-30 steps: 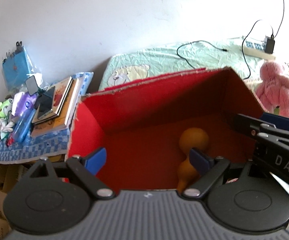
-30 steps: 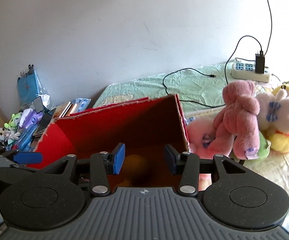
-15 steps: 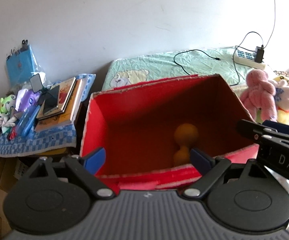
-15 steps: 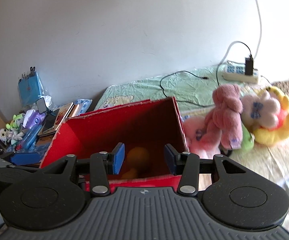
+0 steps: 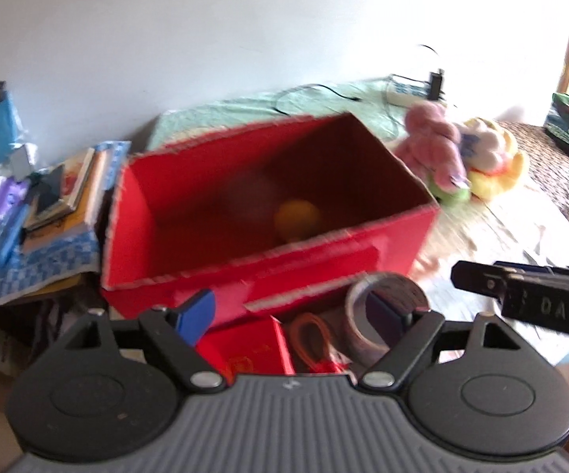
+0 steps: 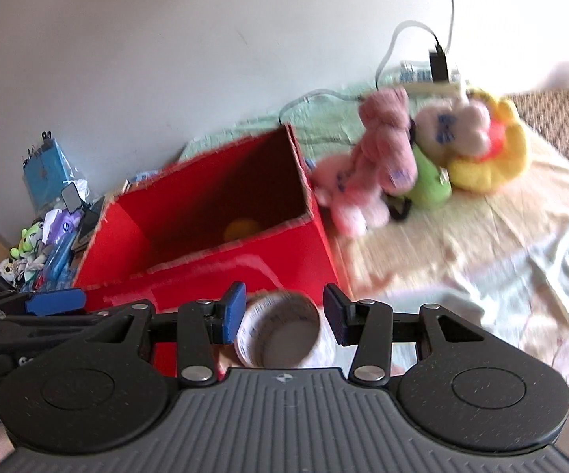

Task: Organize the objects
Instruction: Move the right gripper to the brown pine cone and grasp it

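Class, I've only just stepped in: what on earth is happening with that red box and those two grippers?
A person is tidying loose things into a red box, using a handheld gripper in each hand. An orange toy already lies inside. Both grippers are open and empty: the right gripper hangs over a roll of tape in front of the box, and the left gripper is beside it. Plush toys wait on the bed.
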A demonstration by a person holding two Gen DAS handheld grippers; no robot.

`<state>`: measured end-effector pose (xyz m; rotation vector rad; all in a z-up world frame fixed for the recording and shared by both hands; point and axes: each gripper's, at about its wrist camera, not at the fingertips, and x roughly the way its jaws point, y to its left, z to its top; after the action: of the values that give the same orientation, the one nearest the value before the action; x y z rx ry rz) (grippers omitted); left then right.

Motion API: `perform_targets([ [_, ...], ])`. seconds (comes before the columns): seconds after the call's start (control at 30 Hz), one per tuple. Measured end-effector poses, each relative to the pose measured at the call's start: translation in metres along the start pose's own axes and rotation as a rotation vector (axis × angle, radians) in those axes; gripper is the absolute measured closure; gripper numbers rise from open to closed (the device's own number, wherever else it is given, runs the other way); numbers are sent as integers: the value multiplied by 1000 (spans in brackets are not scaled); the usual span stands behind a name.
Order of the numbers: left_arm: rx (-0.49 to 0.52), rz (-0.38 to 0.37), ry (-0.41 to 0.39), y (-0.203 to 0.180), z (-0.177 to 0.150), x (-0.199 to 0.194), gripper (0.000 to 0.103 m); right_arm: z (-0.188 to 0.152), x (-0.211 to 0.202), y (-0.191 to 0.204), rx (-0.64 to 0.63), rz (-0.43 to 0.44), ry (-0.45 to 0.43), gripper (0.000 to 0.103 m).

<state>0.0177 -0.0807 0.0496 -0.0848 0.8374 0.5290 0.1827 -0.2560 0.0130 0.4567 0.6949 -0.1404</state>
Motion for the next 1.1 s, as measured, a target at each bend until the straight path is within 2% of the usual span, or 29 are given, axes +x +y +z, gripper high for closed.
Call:
perform_targets([
  [0.23, 64, -235, 42, -24, -36, 3, 25, -23, 13, -40, 68, 85, 172, 56],
  [0.4, 41, -337, 113, -48, -49, 25, 22, -30, 32, -66, 125, 208, 317, 56],
  [0.53, 34, -284, 162, -64, -55, 48, 21, -31, 49, -78, 146, 287, 388, 56],
  [0.6, 9, -283, 191, -69, -56, 59, 21, -32, 58, -83, 150, 312, 437, 56],
  [0.73, -30, -244, 224, -75, -56, 76, 25, -31, 76, -91, 163, 369, 506, 56],
  [0.87, -97, -213, 277, -75, -62, 93, 35, -31, 92, -92, 164, 436, 585, 56],
  [0.9, -107, -190, 262, -76, -62, 91, 38, -30, 95, -93, 165, 452, 598, 56],
  [1.0, -144, -182, 276, -79, -62, 94, 47, -27, 103, -95, 177, 502, 635, 56],
  [1.1, -160, -157, 280, -82, -60, 95, 48, -23, 112, -100, 204, 543, 679, 61],
])
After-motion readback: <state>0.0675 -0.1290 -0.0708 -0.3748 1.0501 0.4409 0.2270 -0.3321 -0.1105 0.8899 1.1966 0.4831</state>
